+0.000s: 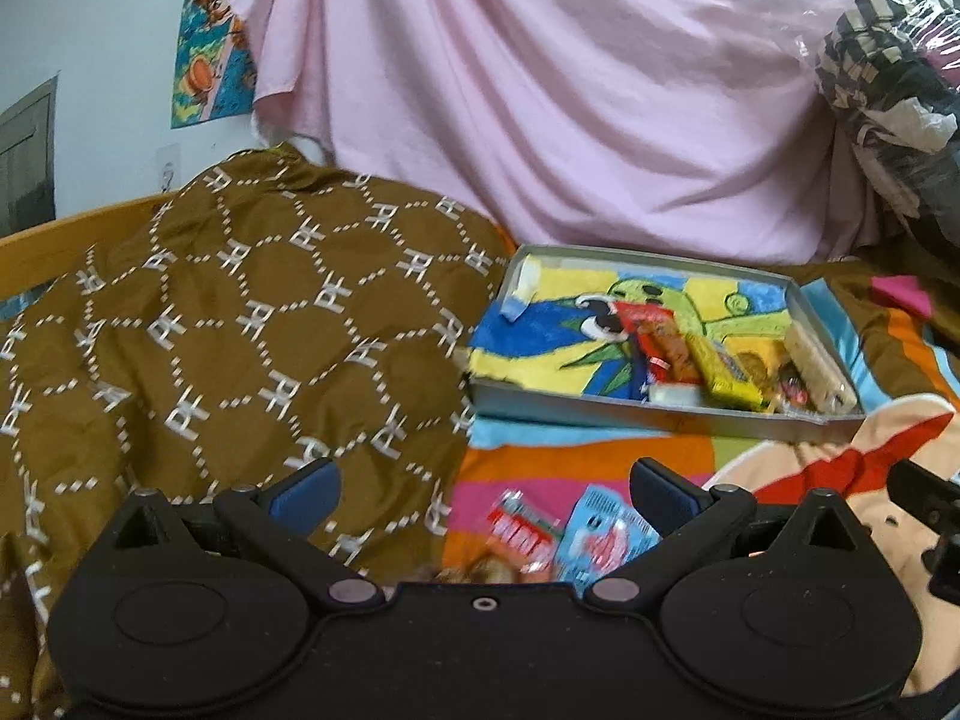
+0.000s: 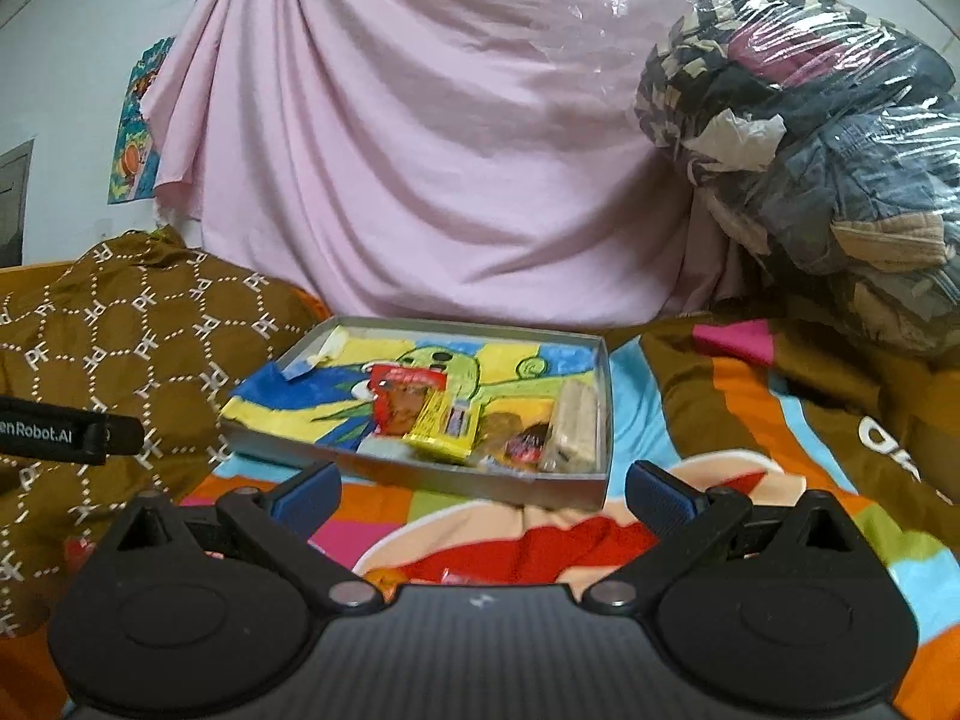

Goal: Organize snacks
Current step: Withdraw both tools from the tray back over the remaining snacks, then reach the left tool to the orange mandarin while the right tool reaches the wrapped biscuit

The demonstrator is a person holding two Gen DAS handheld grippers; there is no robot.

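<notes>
A shallow grey box (image 1: 660,417) (image 2: 420,474) with a colourful drawing on its floor lies on the bed. Several snacks sit in its right end: a red packet (image 1: 657,336) (image 2: 399,399), a yellow packet (image 1: 723,375) (image 2: 444,429) and a pale wafer bar (image 1: 819,369) (image 2: 576,429). My left gripper (image 1: 483,489) is open above two loose snacks on the blanket, a red packet (image 1: 522,531) and a light blue packet (image 1: 603,537). My right gripper (image 2: 483,489) is open and empty, just in front of the box. A small red sweet (image 2: 453,577) lies under it.
A brown patterned quilt (image 1: 240,324) (image 2: 120,348) is heaped to the left of the box. Behind the box hangs a pink sheet (image 1: 540,90) (image 2: 420,150). A plastic-wrapped bundle of clothes (image 2: 828,150) (image 1: 894,90) stands at the right. The striped blanket (image 2: 750,420) covers the bed.
</notes>
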